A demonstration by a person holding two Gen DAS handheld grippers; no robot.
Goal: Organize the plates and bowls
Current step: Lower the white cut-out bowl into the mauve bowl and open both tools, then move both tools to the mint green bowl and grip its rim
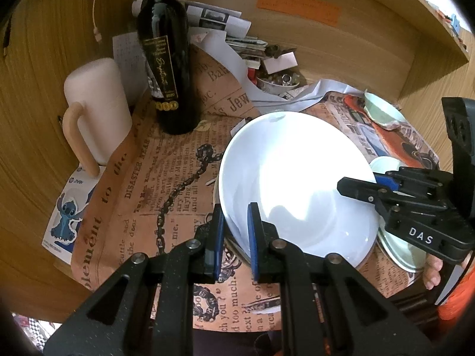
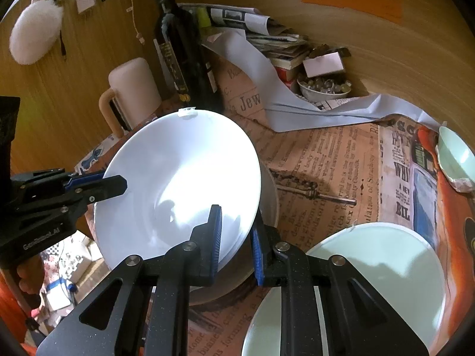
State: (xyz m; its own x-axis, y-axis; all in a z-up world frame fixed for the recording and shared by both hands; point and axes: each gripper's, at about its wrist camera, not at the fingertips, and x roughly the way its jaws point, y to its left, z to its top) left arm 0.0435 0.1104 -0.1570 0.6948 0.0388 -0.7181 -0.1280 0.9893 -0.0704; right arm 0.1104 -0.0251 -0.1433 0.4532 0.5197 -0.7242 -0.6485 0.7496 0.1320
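**Describer:** Plate first: a large white plate (image 1: 297, 184) hangs tilted above the newspaper-covered table (image 1: 142, 178), and you hold it from both sides. Your left claw (image 1: 236, 237) is clamped on its near rim, one blue pad inside the dish and one under it. Your right claw (image 2: 236, 243) is clamped the same way on the opposite edge.

**Operator:** What lies underneath?

**Describer:** From the right wrist view, a second, greyer dish (image 2: 267, 207) sits directly below the white plate, its rim showing past the plate's lower edge. I cannot tell whether the two touch. A pale green plate (image 2: 371, 281) rests on the table just beside your right claw, and a small green bowl (image 2: 457, 157) stands well apart at the far right.

**Operator:** What could go wrong?

**Describer:** My judgement: the plate is glossy and each claw pinches only a thin strip of rim, so if one hand drops faster than the other, the plate could twist out of a grip. Because it is tilted, one edge would meet the dish below first and might clack or chip it. Letting one claw go before the plate is seated could make it slide off sideways. A dark wine bottle (image 1: 166, 68) and a pink mug (image 1: 95, 112) stand behind the plate, so a wide swing there risks a knock.
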